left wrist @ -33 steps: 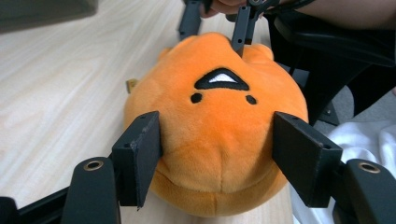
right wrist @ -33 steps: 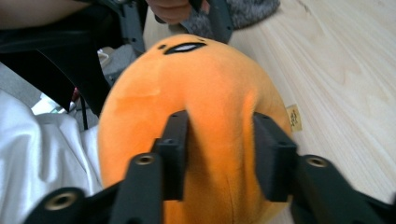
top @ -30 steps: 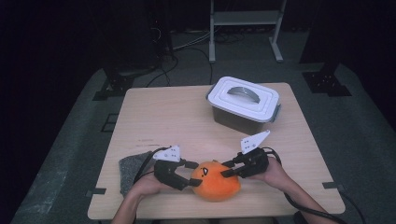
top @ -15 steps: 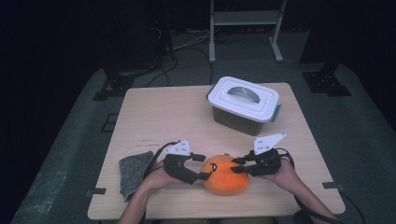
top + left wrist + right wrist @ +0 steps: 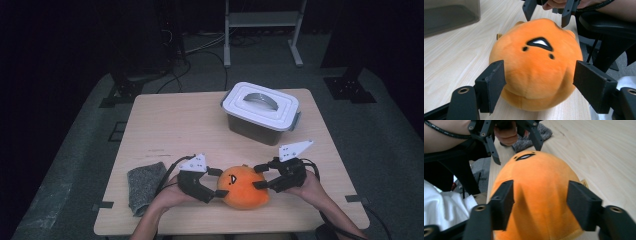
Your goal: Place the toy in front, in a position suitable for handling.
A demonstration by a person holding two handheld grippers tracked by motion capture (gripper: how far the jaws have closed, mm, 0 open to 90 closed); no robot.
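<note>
A round orange plush toy with a small black face lies near the table's front edge. My left gripper reaches it from the left and my right gripper from the right. In the left gripper view the plush sits between the spread jaws of the left gripper, whose pads stand at its sides without squeezing. In the right gripper view the right gripper straddles the plush with its jaws wide. Both pairs of jaws have just been opening around the toy.
A grey container with a white handled lid stands at the back right of the wooden table. A folded grey cloth lies at the front left, beside the left hand. Dark floor and a metal stand lie beyond.
The plush and both grippers have shifted a little to the right. The right gripper's jaws stand wider than before, and the left jaws have spread slightly.
</note>
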